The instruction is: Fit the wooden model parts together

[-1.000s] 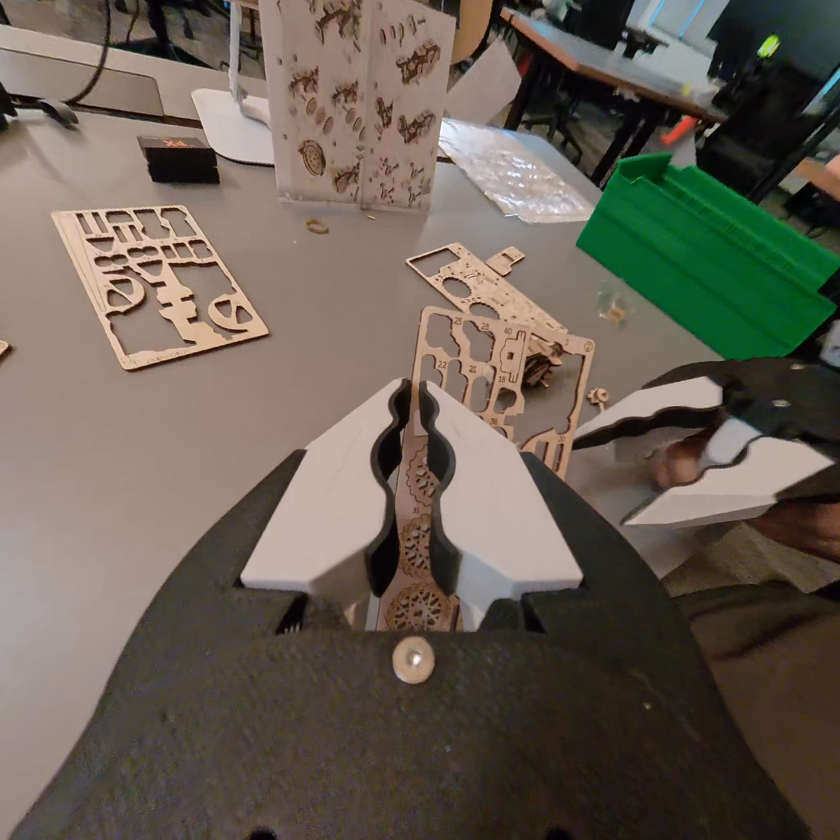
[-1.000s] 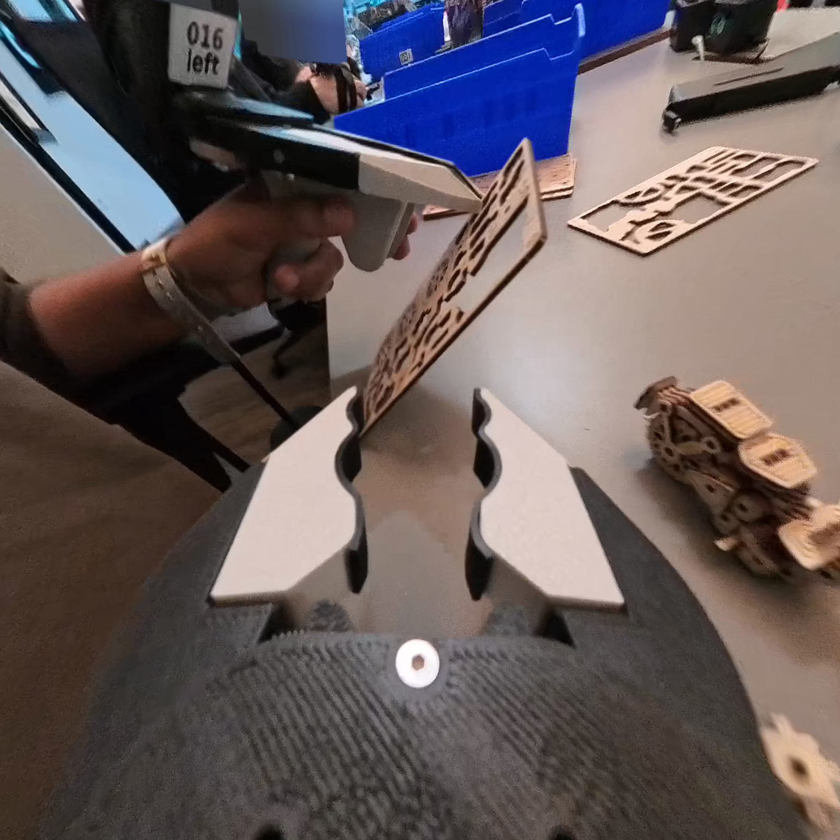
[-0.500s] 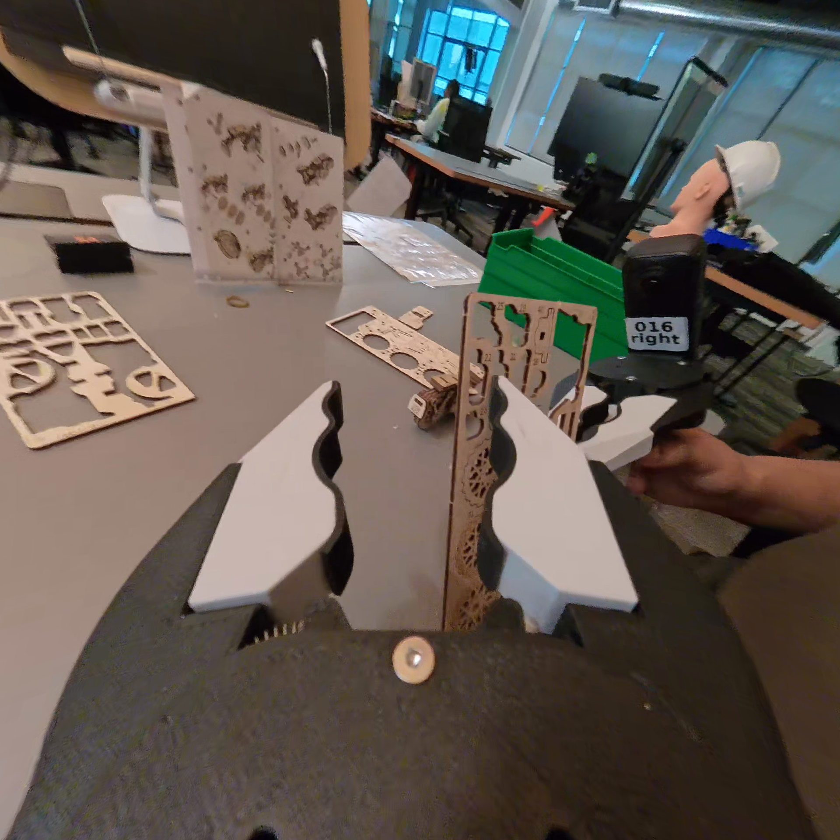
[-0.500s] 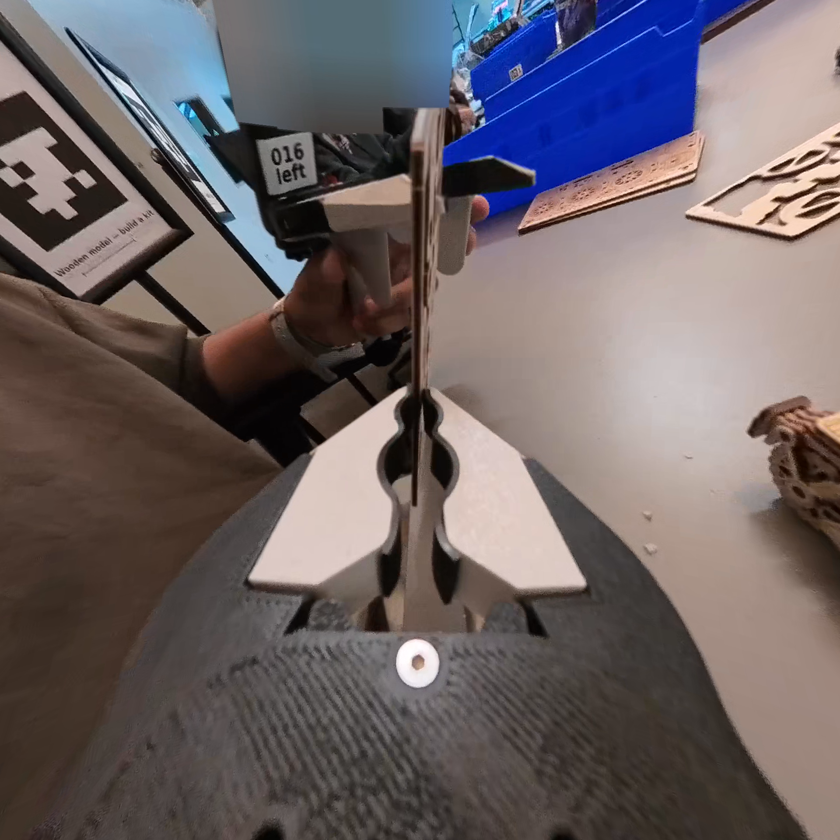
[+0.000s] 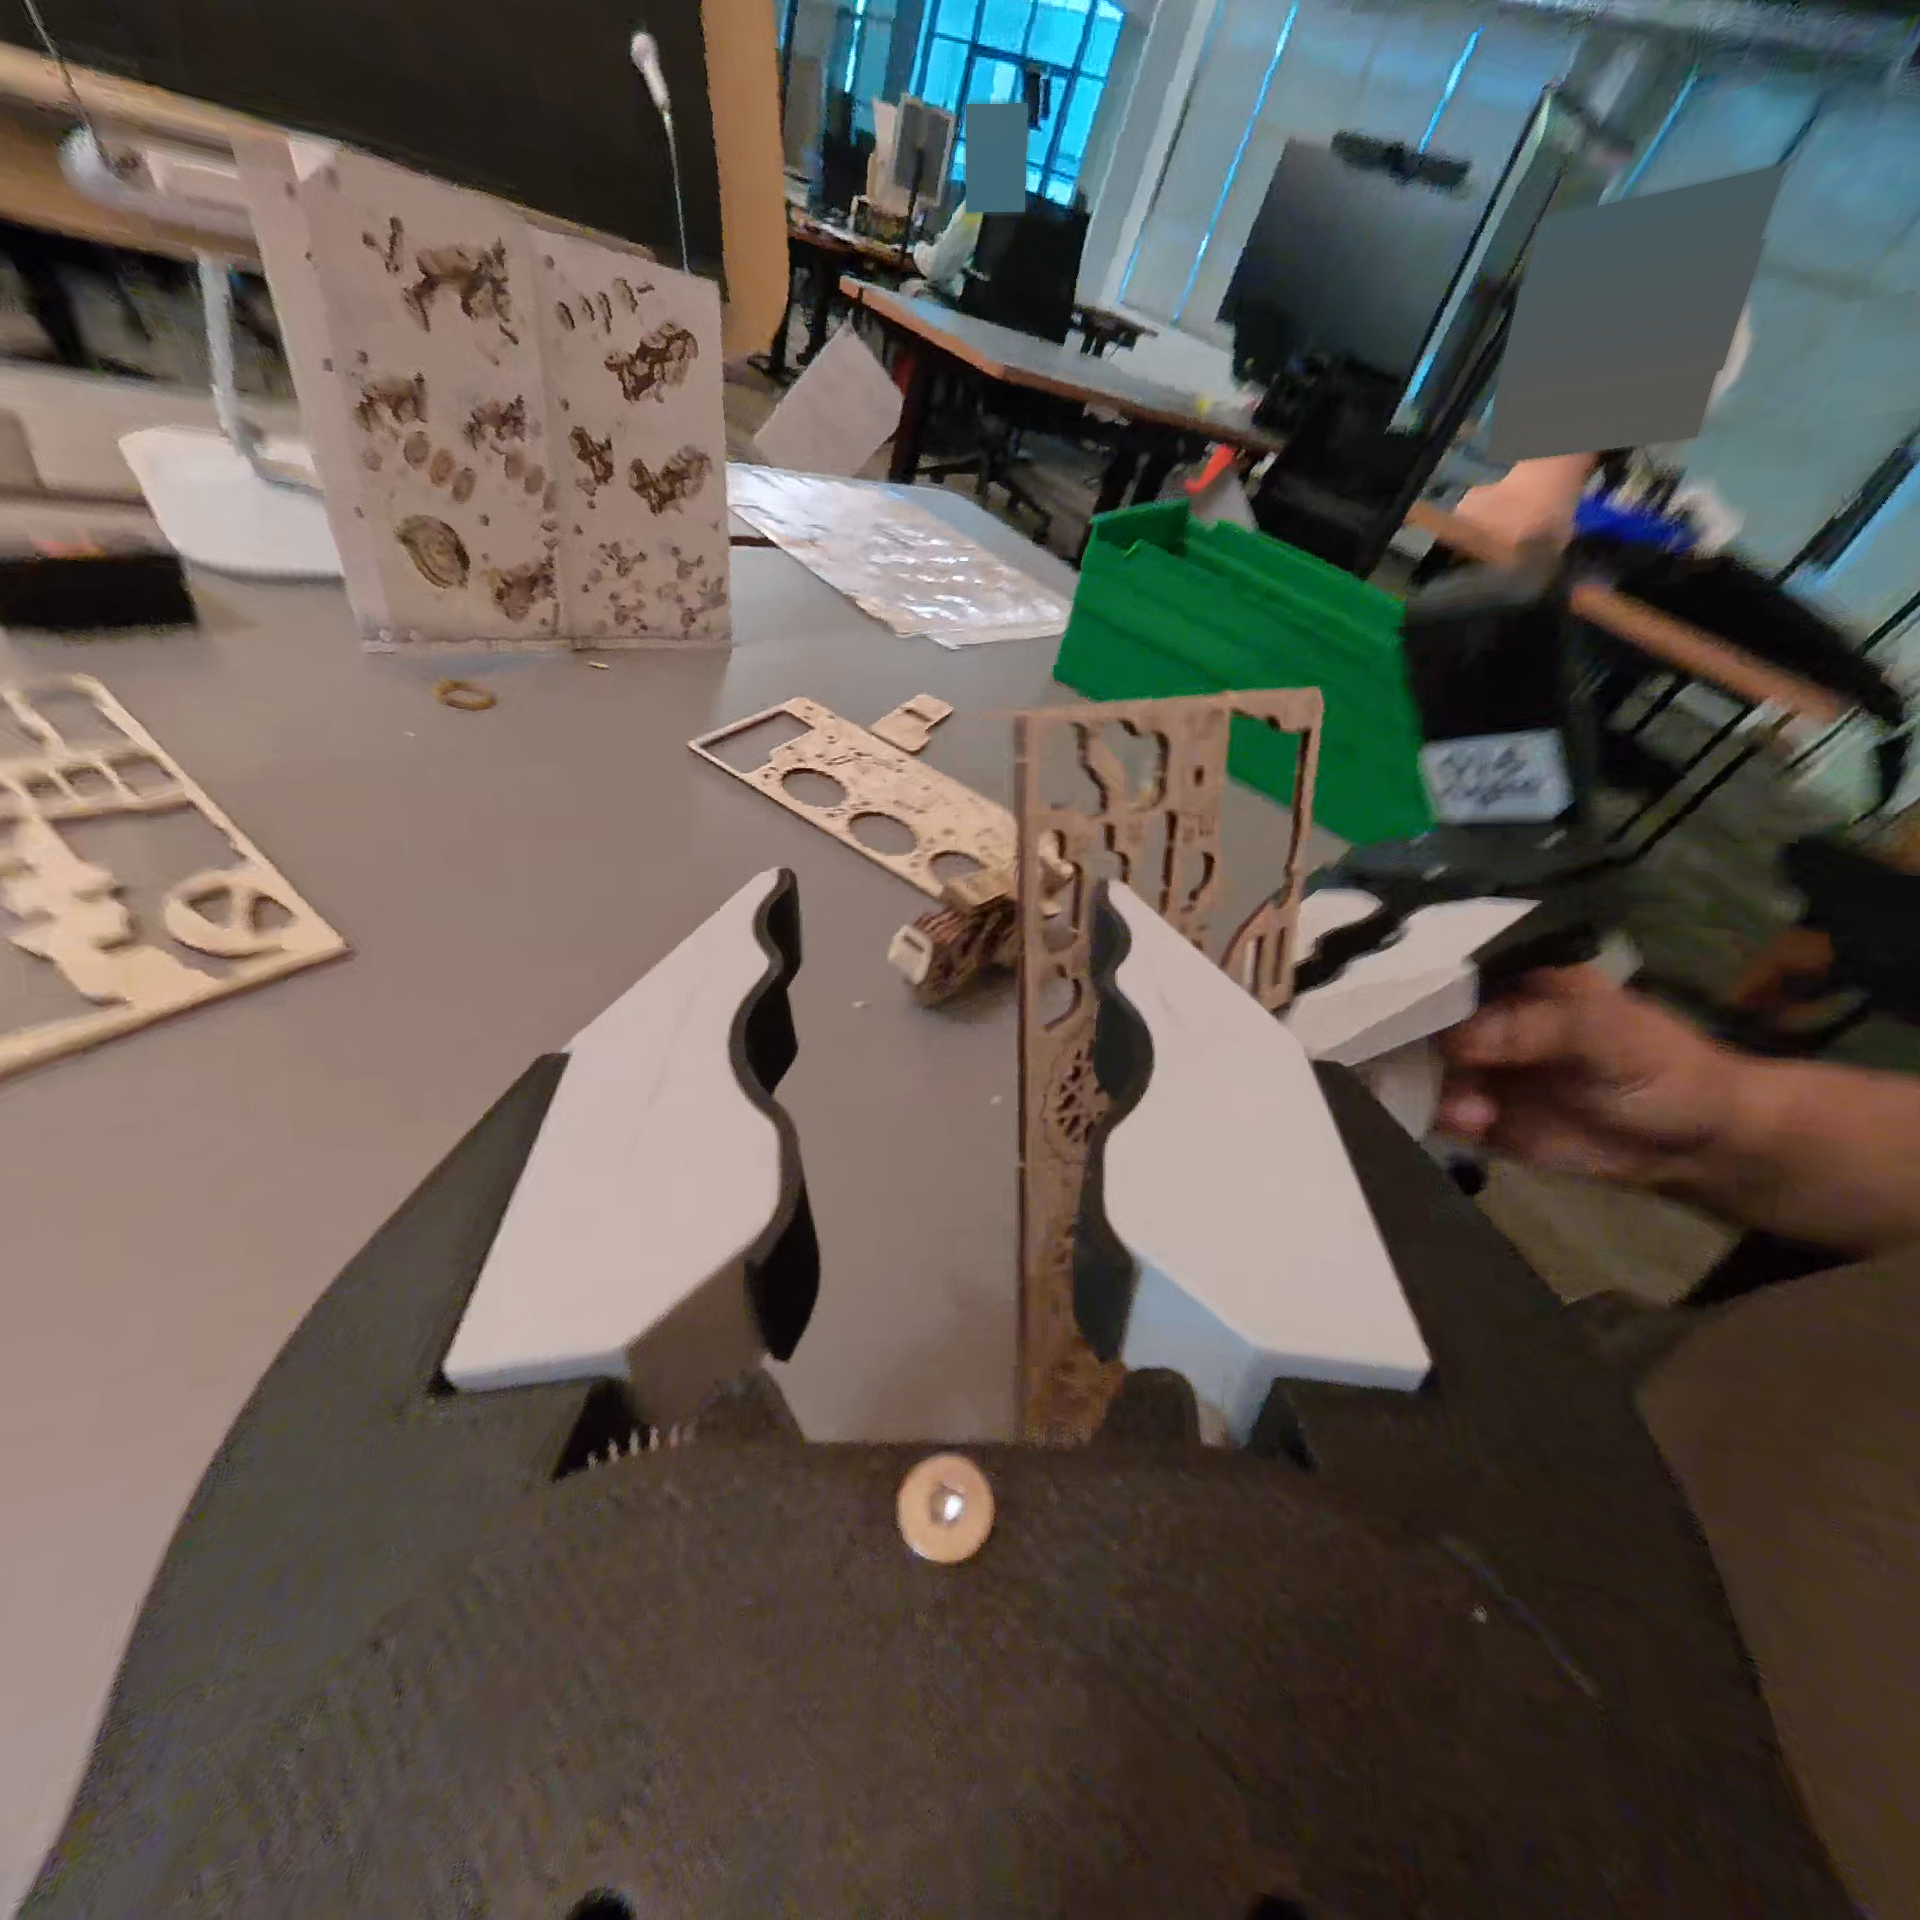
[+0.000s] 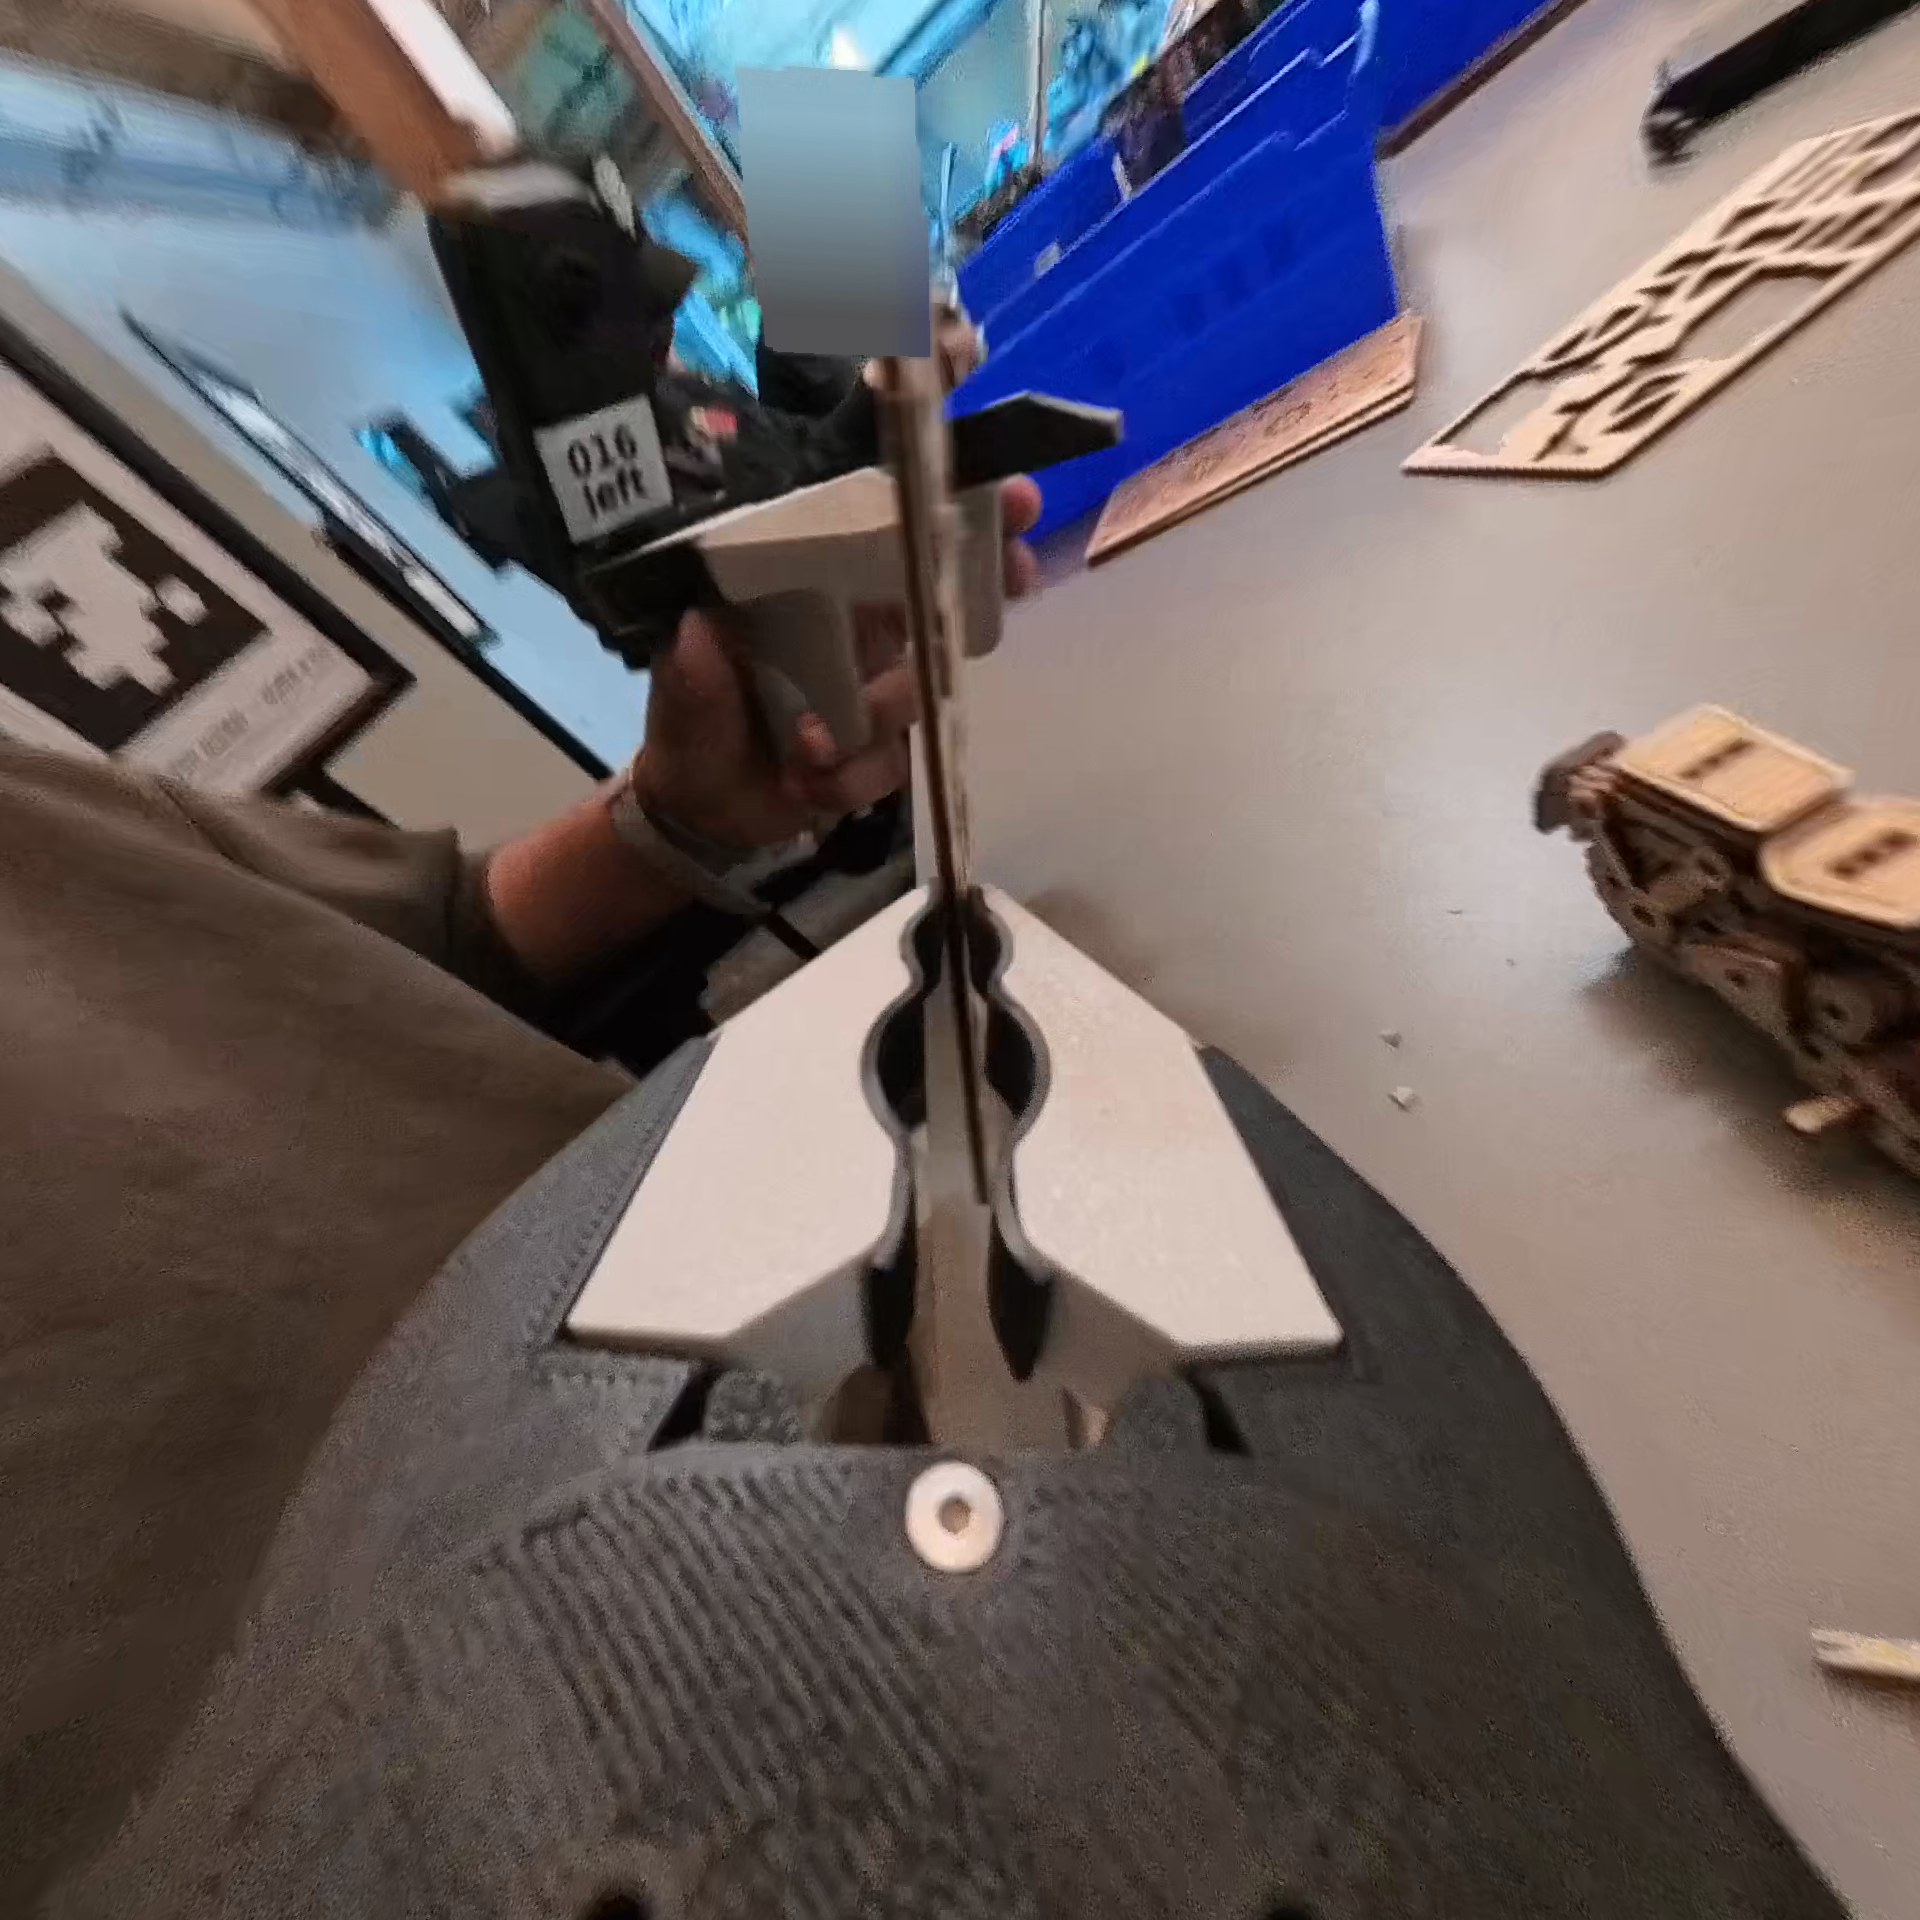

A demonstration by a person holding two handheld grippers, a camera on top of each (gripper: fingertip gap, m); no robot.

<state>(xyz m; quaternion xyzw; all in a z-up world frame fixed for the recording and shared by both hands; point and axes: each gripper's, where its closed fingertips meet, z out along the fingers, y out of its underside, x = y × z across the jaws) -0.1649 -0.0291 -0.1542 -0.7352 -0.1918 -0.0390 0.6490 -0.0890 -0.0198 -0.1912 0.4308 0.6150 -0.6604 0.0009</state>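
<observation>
A laser-cut wooden parts sheet (image 5: 1153, 831) stands upright on edge. My left gripper (image 5: 940, 894) is open; the sheet leans against the inner face of its right finger. My right gripper (image 6: 954, 904) is shut on the sheet (image 6: 925, 644), seen edge-on. It shows in the left wrist view (image 5: 1320, 935), gripping the sheet's far lower corner. The left gripper (image 6: 935, 488) shows in the right wrist view with a finger on each side of the sheet. A partly built wooden model (image 5: 956, 940) lies on the grey table (image 5: 416, 831), also in the right wrist view (image 6: 1766, 883).
Spent wooden sheets (image 5: 104, 862) (image 5: 862, 800) (image 6: 1683, 291) lie flat on the table. An instruction booklet (image 5: 520, 447) stands at the back. A green bin (image 5: 1226, 644) is on the right, blue bins (image 6: 1195, 270) and stacked sheets (image 6: 1268, 447) beyond. A small loose wood piece (image 6: 1870, 1652) lies nearby. Some 9 centimeters of space lies between my two pairs of fingers.
A second ago my left gripper was shut on the sheet and the right was open. The sheet has swung upright, the right gripper has shut on it and the left has opened.
</observation>
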